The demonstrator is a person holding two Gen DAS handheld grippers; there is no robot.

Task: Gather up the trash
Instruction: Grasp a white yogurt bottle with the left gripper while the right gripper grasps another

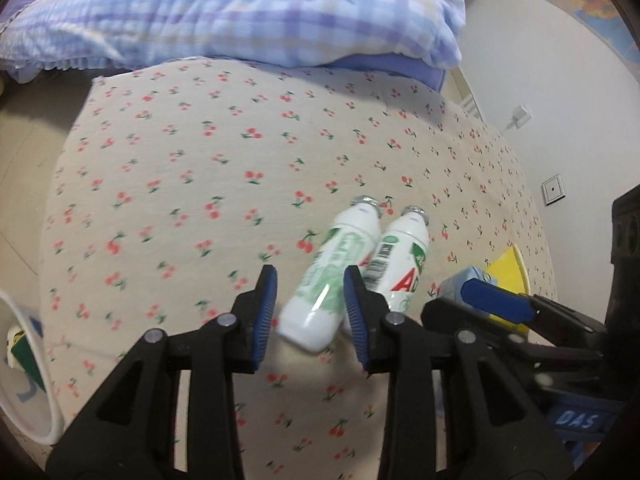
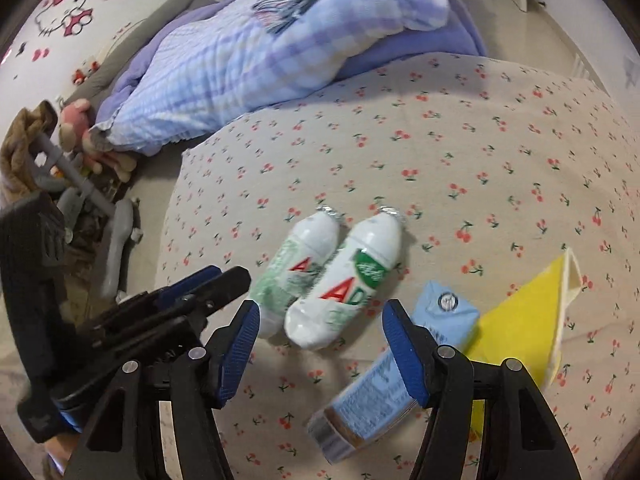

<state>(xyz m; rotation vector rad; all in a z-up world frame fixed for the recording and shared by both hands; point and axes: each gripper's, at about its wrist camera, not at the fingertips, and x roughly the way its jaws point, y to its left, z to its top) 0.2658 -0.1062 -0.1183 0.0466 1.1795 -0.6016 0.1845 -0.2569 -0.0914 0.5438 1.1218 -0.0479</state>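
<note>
While the left gripper (image 1: 310, 312) hangs over the bed (image 1: 180, 160), its two blue pads are spread apart, and the bottom end of one white bottle (image 1: 332, 276) shows between them. Nothing is pinched yet, as far as I can tell. A second white bottle (image 1: 404, 256) lies right beside the first one, touching it. If the pads close now, one pad could bump the second bottle and make it roll away on the soft sheet. The smooth round bottle could also slip out. A white bin (image 1: 32, 380) with some trash inside sits at the lower left edge.

From the right wrist view, the right gripper (image 2: 320, 340) is spread wide and holds nothing. The two bottles (image 2: 344, 280) lie just ahead of it, side by side. A light blue carton (image 2: 372, 392) lies close to its right pad, next to a yellow paper (image 2: 524, 332). The left gripper (image 2: 204, 284) is very near on the left. Both tools are close to the same bottles, so I think they could knock together.
</note>
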